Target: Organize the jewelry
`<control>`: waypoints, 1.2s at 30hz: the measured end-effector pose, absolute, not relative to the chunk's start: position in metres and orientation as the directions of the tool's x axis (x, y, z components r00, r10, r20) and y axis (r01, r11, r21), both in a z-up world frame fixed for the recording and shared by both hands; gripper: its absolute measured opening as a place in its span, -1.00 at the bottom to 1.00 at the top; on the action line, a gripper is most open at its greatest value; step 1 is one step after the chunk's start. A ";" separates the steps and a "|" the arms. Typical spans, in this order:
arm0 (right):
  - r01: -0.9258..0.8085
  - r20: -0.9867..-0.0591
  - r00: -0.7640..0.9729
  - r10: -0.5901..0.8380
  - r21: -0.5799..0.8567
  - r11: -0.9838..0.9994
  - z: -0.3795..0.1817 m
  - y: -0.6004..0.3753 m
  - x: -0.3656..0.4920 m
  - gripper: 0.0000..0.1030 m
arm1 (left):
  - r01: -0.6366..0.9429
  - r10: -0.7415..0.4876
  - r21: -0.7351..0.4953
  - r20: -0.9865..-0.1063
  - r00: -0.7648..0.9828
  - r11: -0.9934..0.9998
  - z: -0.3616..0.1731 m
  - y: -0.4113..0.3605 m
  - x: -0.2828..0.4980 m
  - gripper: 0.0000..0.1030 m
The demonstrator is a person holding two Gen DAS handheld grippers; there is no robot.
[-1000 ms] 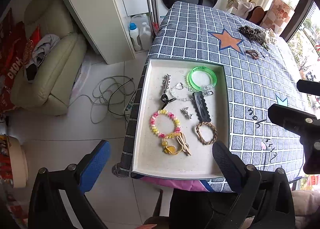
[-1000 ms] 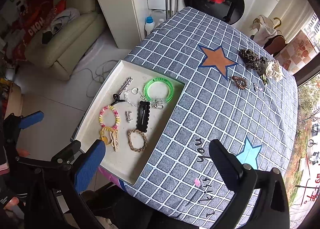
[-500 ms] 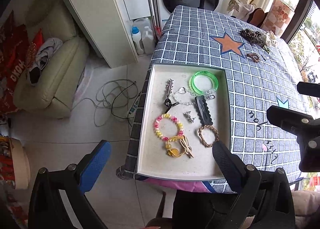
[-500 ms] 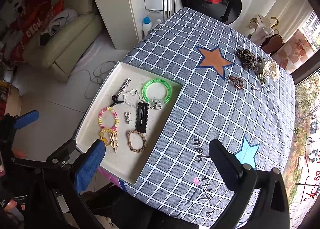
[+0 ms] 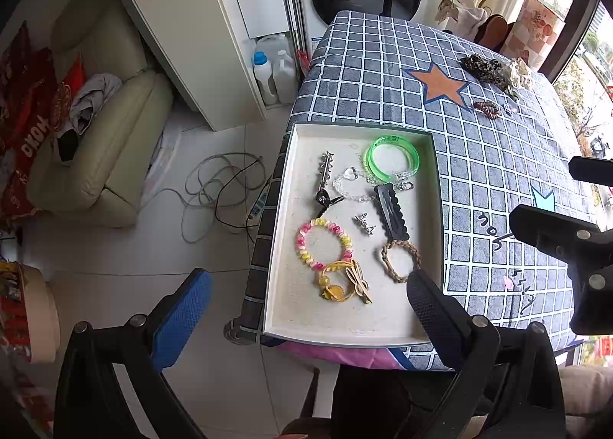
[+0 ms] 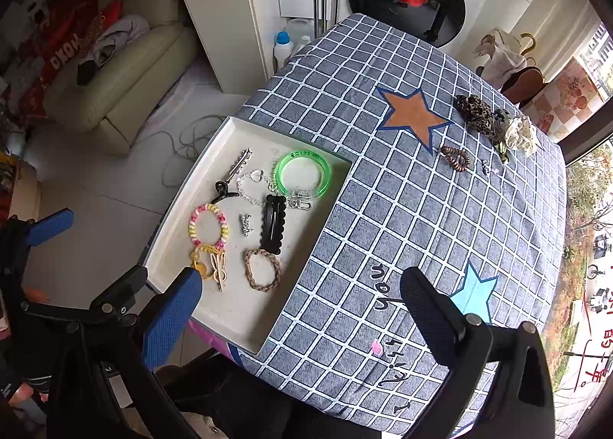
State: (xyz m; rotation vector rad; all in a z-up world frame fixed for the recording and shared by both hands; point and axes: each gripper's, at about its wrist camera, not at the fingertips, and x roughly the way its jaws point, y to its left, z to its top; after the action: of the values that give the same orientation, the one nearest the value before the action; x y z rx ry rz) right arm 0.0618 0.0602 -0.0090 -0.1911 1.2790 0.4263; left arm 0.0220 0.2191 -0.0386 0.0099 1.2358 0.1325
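We hold both tongs spread wide, empty, above the near edge of the surface (image 6: 421,209): left tongs (image 5: 306,301), right tongs (image 6: 299,301). Tray (image 5: 383,328) holds bangle (image 5: 392,159), clip (image 5: 390,211), bracelets. Scrunchies (image 6: 475,115) sit far right, well apart.

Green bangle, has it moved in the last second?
No. The green bangle still lies in the tray's far right corner, just beyond the black hair clip; only the camera shifted.

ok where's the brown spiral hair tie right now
The brown spiral hair tie lies on the checked tablecloth, outside the tray, far right in both views, just beyond the orange star and near the leopard scrunchie.
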 end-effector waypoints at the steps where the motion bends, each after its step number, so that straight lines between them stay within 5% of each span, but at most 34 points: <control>1: -0.410 -0.954 0.223 0.201 0.095 0.907 -0.009 0.060 0.062 0.99 | -0.096 0.107 0.080 -0.941 0.322 0.992 -0.039 0.219 0.022 1.00; 36: -0.411 -0.954 0.220 0.202 0.097 0.906 -0.010 0.061 0.062 0.99 | -0.092 0.109 0.084 -0.941 0.320 0.992 -0.040 0.219 0.024 1.00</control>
State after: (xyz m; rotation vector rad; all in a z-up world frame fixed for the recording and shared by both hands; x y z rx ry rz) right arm 0.0621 0.0608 -0.0102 -0.1915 1.2817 0.4273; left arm 0.0235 0.2193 -0.0403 0.0162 1.2379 0.1321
